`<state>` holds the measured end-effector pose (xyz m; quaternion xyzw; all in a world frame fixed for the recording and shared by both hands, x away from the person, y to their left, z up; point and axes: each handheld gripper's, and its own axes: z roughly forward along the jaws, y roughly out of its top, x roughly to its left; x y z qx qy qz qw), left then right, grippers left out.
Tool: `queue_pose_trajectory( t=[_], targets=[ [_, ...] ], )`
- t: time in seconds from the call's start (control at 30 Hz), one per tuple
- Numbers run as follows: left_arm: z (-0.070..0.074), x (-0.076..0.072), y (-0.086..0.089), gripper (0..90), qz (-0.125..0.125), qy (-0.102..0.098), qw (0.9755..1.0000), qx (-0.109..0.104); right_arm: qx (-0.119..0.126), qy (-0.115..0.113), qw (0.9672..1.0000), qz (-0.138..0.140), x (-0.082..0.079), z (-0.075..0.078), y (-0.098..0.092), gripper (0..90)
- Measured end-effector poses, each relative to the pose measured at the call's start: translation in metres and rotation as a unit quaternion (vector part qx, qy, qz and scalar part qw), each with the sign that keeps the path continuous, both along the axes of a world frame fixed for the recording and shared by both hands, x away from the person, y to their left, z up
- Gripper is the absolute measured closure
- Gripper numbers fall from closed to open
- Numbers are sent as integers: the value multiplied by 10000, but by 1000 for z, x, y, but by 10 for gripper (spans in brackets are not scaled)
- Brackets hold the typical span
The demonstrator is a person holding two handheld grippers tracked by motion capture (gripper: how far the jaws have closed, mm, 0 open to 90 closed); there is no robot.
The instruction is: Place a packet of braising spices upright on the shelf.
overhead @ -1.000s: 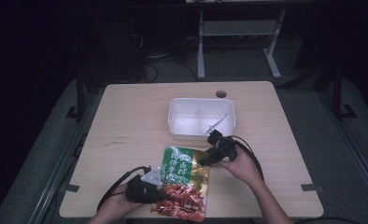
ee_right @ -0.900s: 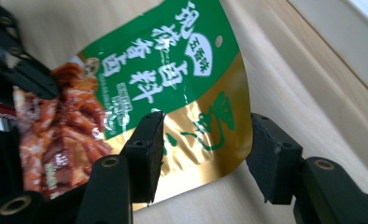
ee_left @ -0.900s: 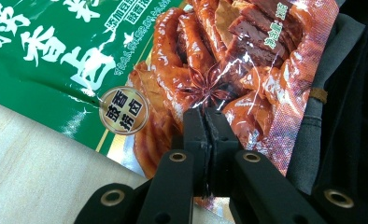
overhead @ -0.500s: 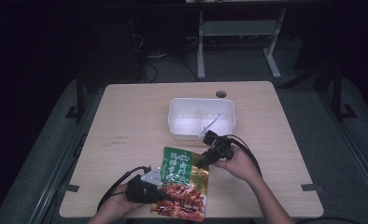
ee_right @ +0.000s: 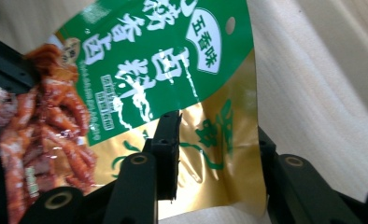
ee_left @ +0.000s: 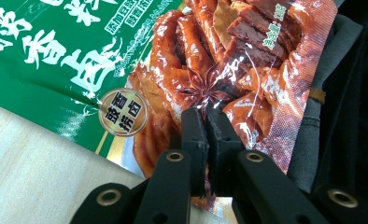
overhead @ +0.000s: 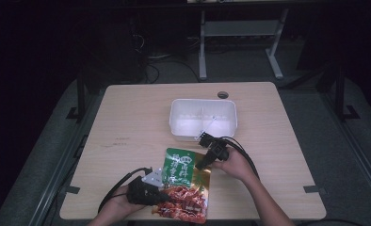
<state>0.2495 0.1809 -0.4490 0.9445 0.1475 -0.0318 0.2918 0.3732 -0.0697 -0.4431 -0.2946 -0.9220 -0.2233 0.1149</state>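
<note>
I have the snack packet [overhead: 183, 186] lying flat on the counter [overhead: 127, 141] at its near edge, a little right of the middle. Its long axis runs roughly from the near edge toward the far side, leaning slightly left as it goes away from me. The green printed end points toward the white tub [overhead: 203, 118], and the red end with the pictured meat points back at me.

My left gripper [overhead: 143, 190] sits at the packet's near left side. In the left gripper view [ee_left: 205, 116] the two black jaws are pressed tight together with the glossy red film caught between them, so I read it as clamped on the packet.

My right gripper [overhead: 207, 157] is at the packet's far right corner, just short of the tub. In the right gripper view [ee_right: 215, 140] the jaws stand apart with the gold corner of the packet [ee_right: 173, 84] lying between them; one jaw is partly hidden behind the film, so I think they straddle it loosely rather than pinch it.

The tub stands well past the packet, near the counter's centre, with a thin white utensil [overhead: 207, 128] leaning inside.
</note>
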Motion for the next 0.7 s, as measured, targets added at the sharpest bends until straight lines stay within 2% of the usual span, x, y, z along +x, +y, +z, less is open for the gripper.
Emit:
queue_pose_trajectory(
  t=[0.1, 0.13, 0.23, 0.37, 0.5, 0.7],
  targets=[
    [0, 0, 0, 845, -2, 6, 10000, -5, -62, -56, 10000, 16, 1, -1, 1, 706],
    [1, -1, 0, 830, -7, -1, 10000, -11, -104, -94, 9999, 6, 2, -3, 0, 759],
    [3, -1, 0, 769, 1, -91, 10000, -19, -154, -61, 9999, 14, 3, -5, 0, 808],
    [10, 1, 7, 738, 169, -206, 9995, -191, -77, -11, 9999, 64, 3, -4, -1, 877],
    [13, 3, 14, 707, 318, -266, 9987, -303, 59, -6, 10000, 58, 1, 0, -3, 888],
    [15, 9, 24, 657, 494, -345, 9977, -315, 177, 24, 9998, 40, -1, 6, -7, 894]
  ],
)
